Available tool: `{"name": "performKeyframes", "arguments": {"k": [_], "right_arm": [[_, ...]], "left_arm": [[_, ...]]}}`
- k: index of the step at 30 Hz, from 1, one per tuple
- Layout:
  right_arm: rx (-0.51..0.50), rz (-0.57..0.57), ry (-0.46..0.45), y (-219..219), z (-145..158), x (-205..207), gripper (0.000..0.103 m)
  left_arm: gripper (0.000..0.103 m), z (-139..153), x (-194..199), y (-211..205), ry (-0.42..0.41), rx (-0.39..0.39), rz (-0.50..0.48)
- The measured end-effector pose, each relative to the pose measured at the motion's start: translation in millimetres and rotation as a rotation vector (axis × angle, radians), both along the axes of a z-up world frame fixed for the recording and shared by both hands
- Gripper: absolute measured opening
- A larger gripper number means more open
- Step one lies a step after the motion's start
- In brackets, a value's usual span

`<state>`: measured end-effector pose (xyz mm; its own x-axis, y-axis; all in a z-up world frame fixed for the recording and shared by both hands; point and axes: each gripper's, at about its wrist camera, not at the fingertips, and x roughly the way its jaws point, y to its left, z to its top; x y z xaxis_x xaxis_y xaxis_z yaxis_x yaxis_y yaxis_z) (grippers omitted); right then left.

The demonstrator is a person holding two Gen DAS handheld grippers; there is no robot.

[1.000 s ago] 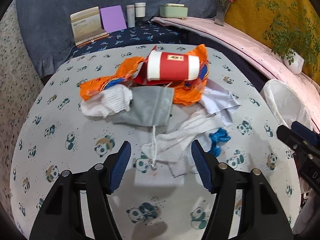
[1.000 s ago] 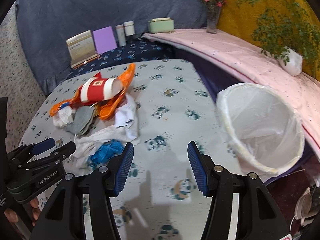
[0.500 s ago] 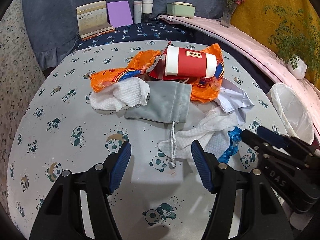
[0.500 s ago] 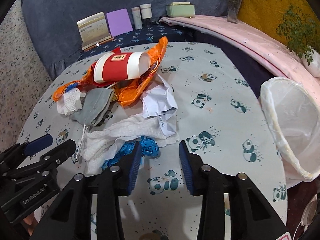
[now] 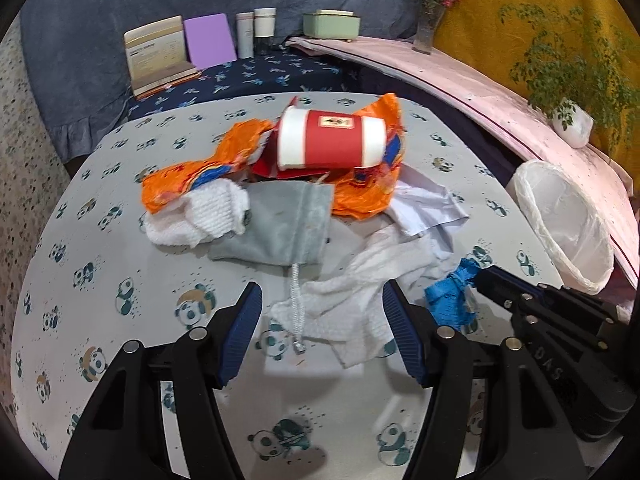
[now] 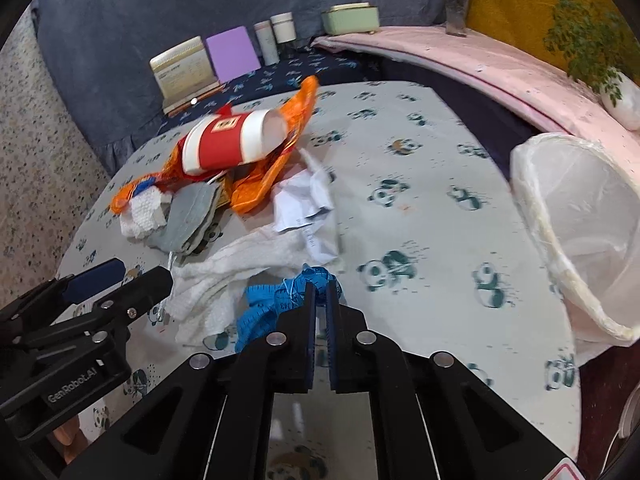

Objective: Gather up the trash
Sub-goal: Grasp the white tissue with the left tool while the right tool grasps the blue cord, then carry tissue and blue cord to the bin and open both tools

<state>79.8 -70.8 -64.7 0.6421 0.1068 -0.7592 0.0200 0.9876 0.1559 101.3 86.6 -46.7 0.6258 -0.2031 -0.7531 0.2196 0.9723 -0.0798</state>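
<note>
Right tongs (image 6: 320, 300) have just been closing, and there it is, the jaws are pressed together on the blue measuring tape (image 6: 280, 300), pinching the top of the crumpled bundle at the near edge of the trash pile. Left tongs (image 5: 322, 332) hang spread, nothing between them but air, poised over the white towel (image 5: 352, 300) and the silver cord of the grey pouch (image 5: 284, 228). Further back lies the red paper cup (image 5: 332, 142) on its side atop the orange wrapper (image 5: 360, 188), with crumpled white paper (image 5: 428, 212) beside it, all on the panda-print tabletop (image 5: 120, 240). The lined bin (image 6: 580, 232) waits off the right edge of the tabletop, well apart from the pile. Now the risks: that tape is a loose tangle held by one fold, so on the lift it may unspool and trail, dragging the towel it touches. A trailing end could also catch the bin's rim and hang outside. And the grip looks thin, so a quick swing could shake it free.
</note>
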Motion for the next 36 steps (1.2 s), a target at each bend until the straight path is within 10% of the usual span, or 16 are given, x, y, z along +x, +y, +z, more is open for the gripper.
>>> {"name": "performKeyframes", "arguments": {"k": [13,21,36], "right_arm": [[0.007,-0.129,-0.036,-58.3,19.4,-18.9,0.005],[0.019,-0.137,-0.031,-65.4,14.6,-21.3,0.005],[0.040,-0.156,-0.129,-76.4,50.7,-42.9,0.004]], "left_arm": [[0.057,-22.3,20.6,-50.3,0.034,0.058,-0.130],[0.011,-28.8,19.4,-54.1,0.071,0.048,-0.144],[0.008,23.1,-26.7,-68.5,-0.010,-0.038,-0.189]]}}
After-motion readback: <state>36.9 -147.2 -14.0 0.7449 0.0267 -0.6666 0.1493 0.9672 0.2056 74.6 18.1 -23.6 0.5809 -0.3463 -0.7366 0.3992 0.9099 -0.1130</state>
